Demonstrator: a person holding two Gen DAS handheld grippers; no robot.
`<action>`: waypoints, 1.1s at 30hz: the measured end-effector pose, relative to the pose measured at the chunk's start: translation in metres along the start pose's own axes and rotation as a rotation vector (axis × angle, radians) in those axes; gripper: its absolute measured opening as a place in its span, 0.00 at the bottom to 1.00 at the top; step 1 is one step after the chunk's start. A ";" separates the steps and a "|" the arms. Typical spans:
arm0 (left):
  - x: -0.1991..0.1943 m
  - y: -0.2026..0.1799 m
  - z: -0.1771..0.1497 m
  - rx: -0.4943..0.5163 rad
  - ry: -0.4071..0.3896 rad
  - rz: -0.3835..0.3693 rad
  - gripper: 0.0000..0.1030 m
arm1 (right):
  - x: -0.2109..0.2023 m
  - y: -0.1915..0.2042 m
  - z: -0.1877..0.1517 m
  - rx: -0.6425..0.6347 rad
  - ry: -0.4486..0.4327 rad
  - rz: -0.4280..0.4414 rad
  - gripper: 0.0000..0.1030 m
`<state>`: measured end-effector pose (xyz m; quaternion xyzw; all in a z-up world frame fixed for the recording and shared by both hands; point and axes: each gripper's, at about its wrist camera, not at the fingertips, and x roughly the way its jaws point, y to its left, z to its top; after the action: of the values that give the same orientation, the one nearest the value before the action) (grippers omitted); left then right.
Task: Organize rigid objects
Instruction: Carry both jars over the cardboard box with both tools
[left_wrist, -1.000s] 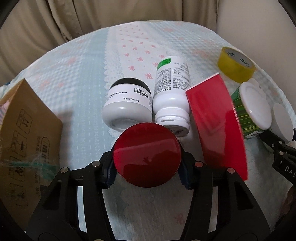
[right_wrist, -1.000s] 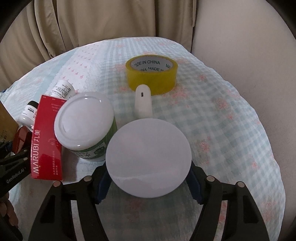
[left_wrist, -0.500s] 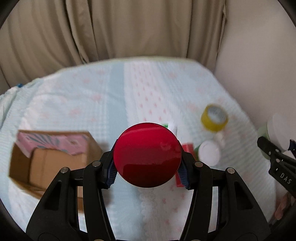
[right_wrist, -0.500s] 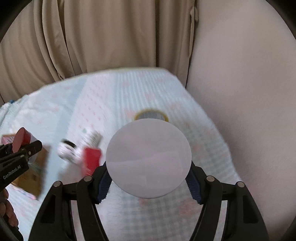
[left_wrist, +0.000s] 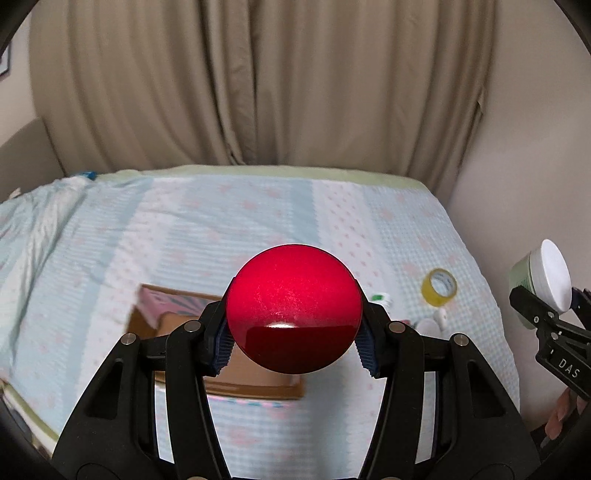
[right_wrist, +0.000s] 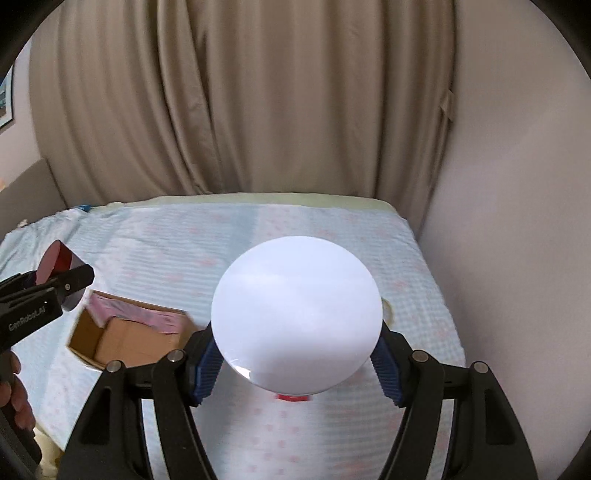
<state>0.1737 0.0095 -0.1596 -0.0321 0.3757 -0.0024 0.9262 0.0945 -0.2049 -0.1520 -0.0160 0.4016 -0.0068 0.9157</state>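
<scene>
Both tongs carry jars above the bed.
Left tongs (left_wrist: 293, 341) clamp a red-lidded jar (left_wrist: 293, 308); right tongs (right_wrist: 295, 363) clamp a white-lidded jar (right_wrist: 297, 314), over the bed (left_wrist: 221, 229) near an open cardboard box (right_wrist: 125, 341).

Red-lidded jar (left_wrist: 293, 308): glossy round lid facing camera, clamped between left tool's pads, held above the bed. White-lidded jar (right_wrist: 297, 314): pale green body, flat white lid, clamped in right tool. Open cardboard box (right_wrist: 125, 338) on bed at 9 o'clock, pink item inside. Yellow tape roll (left_wrist: 439, 287) at 3 o'clock, on bed.
</scene>
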 end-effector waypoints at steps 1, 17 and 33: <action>-0.003 0.012 0.003 0.004 -0.004 0.002 0.49 | -0.002 0.010 0.002 0.003 0.000 0.007 0.64; 0.038 0.198 0.022 0.103 0.107 -0.074 0.49 | 0.026 0.208 0.026 0.049 0.073 0.059 0.64; 0.207 0.231 -0.034 0.185 0.389 -0.051 0.49 | 0.175 0.324 -0.022 -0.379 0.305 0.233 0.64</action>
<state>0.2939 0.2325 -0.3418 0.0447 0.5447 -0.0667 0.8347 0.1971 0.1140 -0.3066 -0.1397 0.5282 0.1715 0.8198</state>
